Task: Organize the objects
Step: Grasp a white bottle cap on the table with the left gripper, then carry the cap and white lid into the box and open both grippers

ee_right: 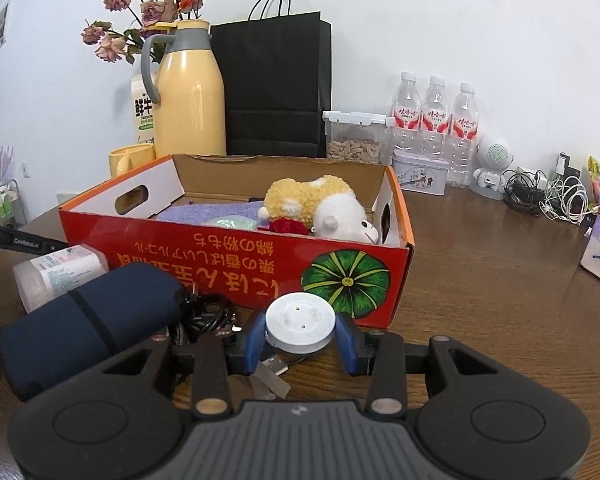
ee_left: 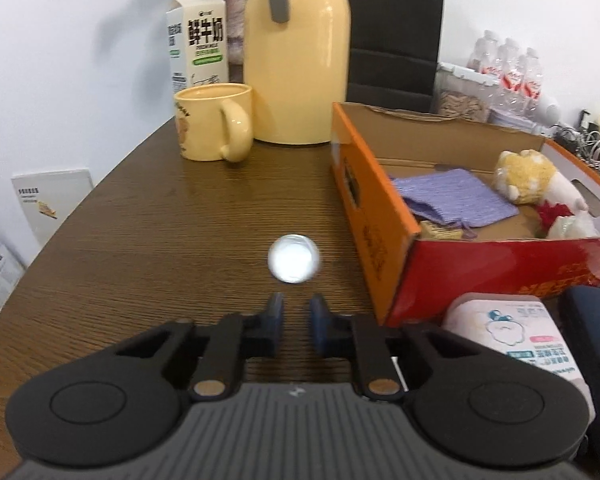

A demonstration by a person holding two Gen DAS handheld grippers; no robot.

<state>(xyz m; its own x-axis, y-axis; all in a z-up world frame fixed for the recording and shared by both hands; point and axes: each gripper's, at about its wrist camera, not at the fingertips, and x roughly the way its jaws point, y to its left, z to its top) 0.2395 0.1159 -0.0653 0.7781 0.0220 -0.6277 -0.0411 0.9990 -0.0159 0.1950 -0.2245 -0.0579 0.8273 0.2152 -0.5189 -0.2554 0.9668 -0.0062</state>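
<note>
The cardboard box (ee_right: pixel 236 256) on the worktop (ee_right: pixel 480 280) already holds a plush sheep (ee_right: pixel 320 208), a purple cloth (ee_left: pixel 456 196) and a few small items, so sorting looks partly done. The right gripper (ee_right: pixel 300 338) has its fingers pinching a white round puck (ee_right: pixel 300 322) just in front of the box. Left outside: a tissue pack (ee_right: pixel 60 272), a dark blue roll (ee_right: pixel 88 320), black cables (ee_right: pixel 208 316), a shiny round object (ee_left: pixel 294 258). The left gripper (ee_left: pixel 296 316) has its fingers nearly pressed together, holding nothing
</note>
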